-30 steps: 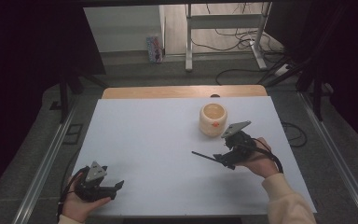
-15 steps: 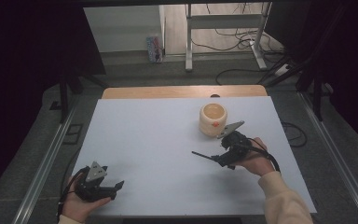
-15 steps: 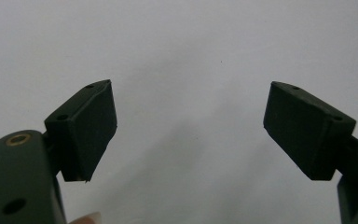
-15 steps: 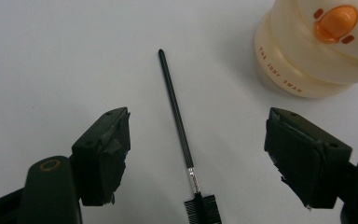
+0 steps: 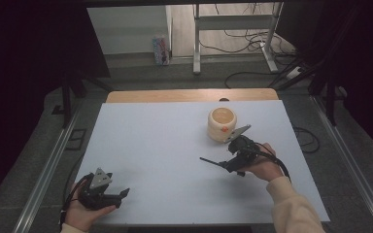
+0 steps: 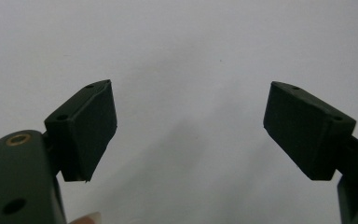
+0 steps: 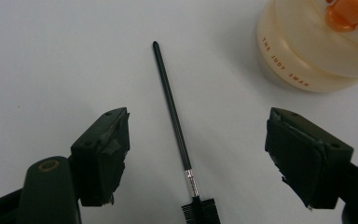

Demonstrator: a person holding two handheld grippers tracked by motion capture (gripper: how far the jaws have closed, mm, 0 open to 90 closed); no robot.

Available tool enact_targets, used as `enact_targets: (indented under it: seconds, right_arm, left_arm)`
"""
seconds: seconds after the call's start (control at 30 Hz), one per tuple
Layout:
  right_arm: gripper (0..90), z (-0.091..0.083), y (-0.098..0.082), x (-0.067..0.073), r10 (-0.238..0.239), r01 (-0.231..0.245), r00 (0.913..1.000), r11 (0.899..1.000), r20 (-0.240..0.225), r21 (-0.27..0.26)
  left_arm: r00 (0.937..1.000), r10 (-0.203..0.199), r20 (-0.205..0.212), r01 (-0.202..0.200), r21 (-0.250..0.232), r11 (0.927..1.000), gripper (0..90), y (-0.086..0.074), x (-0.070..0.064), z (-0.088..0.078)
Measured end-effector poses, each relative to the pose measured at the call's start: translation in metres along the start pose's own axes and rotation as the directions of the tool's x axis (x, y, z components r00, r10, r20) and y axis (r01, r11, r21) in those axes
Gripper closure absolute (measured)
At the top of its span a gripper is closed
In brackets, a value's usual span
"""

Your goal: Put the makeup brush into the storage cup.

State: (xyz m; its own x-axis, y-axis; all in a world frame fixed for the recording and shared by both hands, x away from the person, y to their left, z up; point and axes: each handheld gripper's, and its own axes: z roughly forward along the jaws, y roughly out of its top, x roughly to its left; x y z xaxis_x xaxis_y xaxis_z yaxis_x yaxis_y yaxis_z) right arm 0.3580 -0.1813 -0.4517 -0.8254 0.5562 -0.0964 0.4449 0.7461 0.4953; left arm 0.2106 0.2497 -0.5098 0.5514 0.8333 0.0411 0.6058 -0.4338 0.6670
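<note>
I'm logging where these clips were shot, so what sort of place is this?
Probably a lab or workshop bay set up for recording, not a home. A plain white table stands on bare grey floor, loose cables trail around a metal frame behind it, and dark panels close off the sides.

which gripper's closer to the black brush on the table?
Right. The right gripper is open directly over the black brush, its jaws either side of it, not touching. The left gripper rests open at the table's near-left corner, far from it.
</note>
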Motion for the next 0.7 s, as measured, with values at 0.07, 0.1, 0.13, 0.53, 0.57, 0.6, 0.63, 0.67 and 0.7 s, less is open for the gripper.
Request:
enact_targets:
  seconds: [0.07,0.1,0.13,0.53,0.57,0.6,0.63,0.67,0.7]
  right_arm:
    - [21.9,0.002,0.000,0.000,0.006,-0.006,1.0000,1.000,-0.002,0.009]
    - [21.9,0.003,0.000,-0.001,0.002,-0.002,1.0000,1.000,-0.001,0.011]
    - [21.9,0.004,0.000,-0.001,0.003,-0.003,1.0000,1.000,-0.001,0.015]
    - [26.4,0.013,0.000,-0.005,-0.008,0.008,0.9999,0.998,-0.014,0.063]
    - [28.1,0.014,-0.001,-0.005,-0.009,0.011,0.9998,0.997,-0.019,0.075]
    - [28.9,0.015,-0.001,-0.005,-0.015,0.017,0.9996,0.997,-0.023,0.078]
    - [29.9,0.016,-0.001,-0.005,-0.018,0.020,0.9995,0.996,-0.026,0.083]
    - [31.0,0.017,-0.001,-0.005,-0.025,0.028,0.9993,0.995,-0.028,0.091]
    - [32.0,0.018,-0.001,-0.004,-0.025,0.028,0.9991,0.995,-0.035,0.100]
  left_arm:
    - [1.0000,0.004,0.001,-0.004,0.003,1.0000,18.0,0.000,0.000,0.000]
    - [1.0000,0.004,0.000,-0.004,0.002,1.0000,18.0,0.000,0.000,0.000]
    - [1.0000,0.004,0.000,-0.004,0.002,1.0000,18.0,0.000,0.000,0.000]
    - [1.0000,0.003,0.001,-0.003,0.004,1.0000,18.0,0.000,0.001,0.000]
    - [1.0000,0.003,0.001,-0.003,0.004,1.0000,18.0,0.000,0.000,0.000]
    - [1.0000,0.004,0.001,-0.004,0.005,1.0000,18.0,0.000,0.000,0.000]
    - [1.0000,0.005,0.000,-0.005,0.005,1.0000,18.0,0.000,0.000,0.000]
    - [1.0000,0.005,0.000,-0.005,0.005,1.0000,18.0,0.000,0.000,0.000]
    - [1.0000,0.005,0.001,-0.005,0.005,1.0000,18.0,0.000,0.000,0.000]
